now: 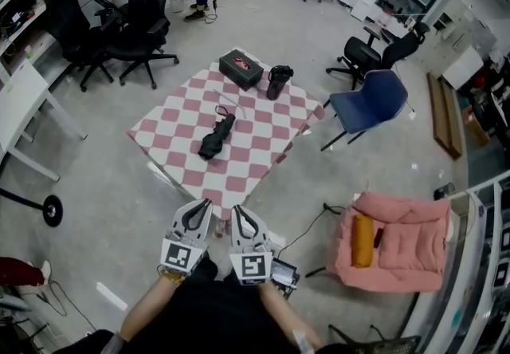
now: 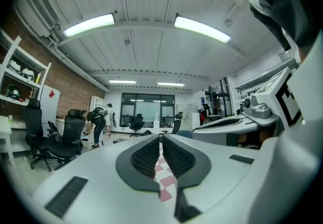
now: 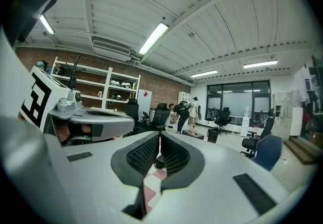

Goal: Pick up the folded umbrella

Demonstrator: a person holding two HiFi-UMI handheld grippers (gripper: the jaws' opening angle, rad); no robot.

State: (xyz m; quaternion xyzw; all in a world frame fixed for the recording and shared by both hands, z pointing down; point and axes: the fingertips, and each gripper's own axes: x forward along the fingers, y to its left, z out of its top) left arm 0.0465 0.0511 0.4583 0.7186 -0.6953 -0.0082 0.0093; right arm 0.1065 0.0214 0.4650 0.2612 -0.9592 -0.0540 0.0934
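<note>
Currently the left tool (image 1: 201, 209) and right tool (image 1: 239, 214) are both hovering closed and empty near the closest corner of the table (image 1: 267, 141), while the folded umbrella (image 1: 217, 135) is lying mid-table, well apart from them.

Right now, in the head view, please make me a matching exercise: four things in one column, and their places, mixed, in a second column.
Things:
1. folded umbrella
2. black box
3. blue chair
4. pink armchair

Places:
a. at the far edge of the checkered table
b. on the floor, lower right in the head view
c. about the middle of the tablecloth
d. on the floor, just beyond the table's right corner

Pairs: 1-c, 2-a, 3-d, 4-b
</note>
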